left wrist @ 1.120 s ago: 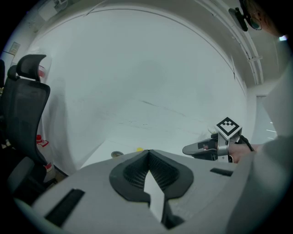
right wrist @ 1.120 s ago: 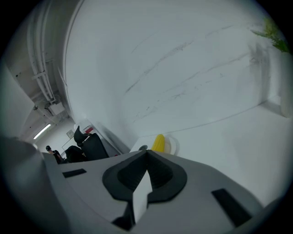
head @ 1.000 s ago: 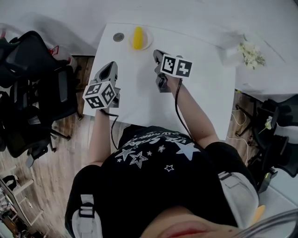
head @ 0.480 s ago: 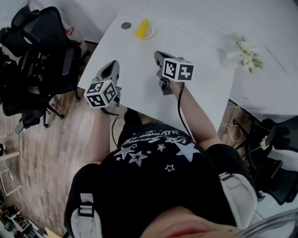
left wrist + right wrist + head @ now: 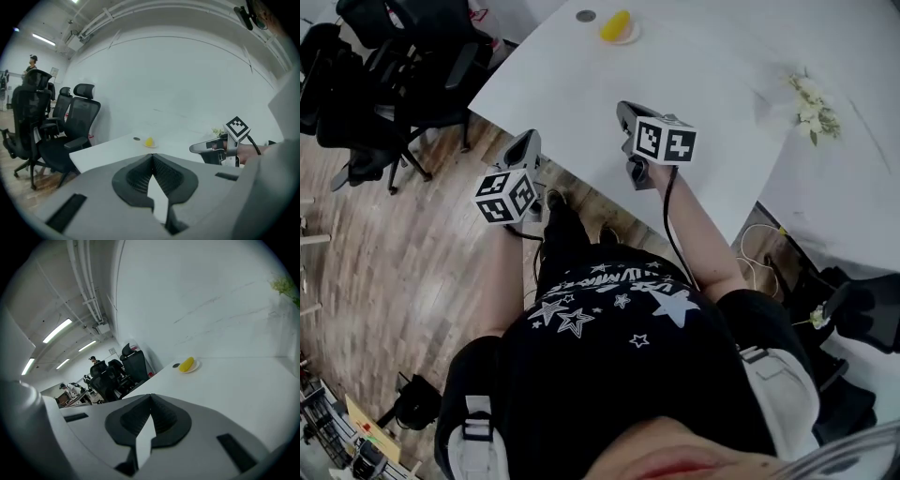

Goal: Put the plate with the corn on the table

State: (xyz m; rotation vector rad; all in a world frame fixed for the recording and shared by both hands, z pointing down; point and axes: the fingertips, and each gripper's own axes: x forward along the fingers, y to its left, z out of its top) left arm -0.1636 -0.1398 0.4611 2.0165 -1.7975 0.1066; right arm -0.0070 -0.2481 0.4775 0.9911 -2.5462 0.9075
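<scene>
Head view: taken above the person, facing steeply down onto the left gripper point(image 5: 528, 141), the right gripper point(image 5: 624, 112) and the near edge of the table point(image 5: 581, 84). Left gripper view: low beside the table, facing across it toward the wall point(image 5: 187, 84). Right gripper view: above the tabletop, tilted, facing its far end. All three share the table, the distant corn point(image 5: 616, 25) and the chairs point(image 5: 403, 61).

The white bench point(image 5: 581, 84) carries a small plate point(image 5: 630, 37) with a yellow corn cob point(image 5: 615, 25) near its far edge. A dark round disc point(image 5: 586, 16) lies just beside the plate. A bunch of pale flowers point(image 5: 814, 103) lies well apart, towards the right.
</scene>
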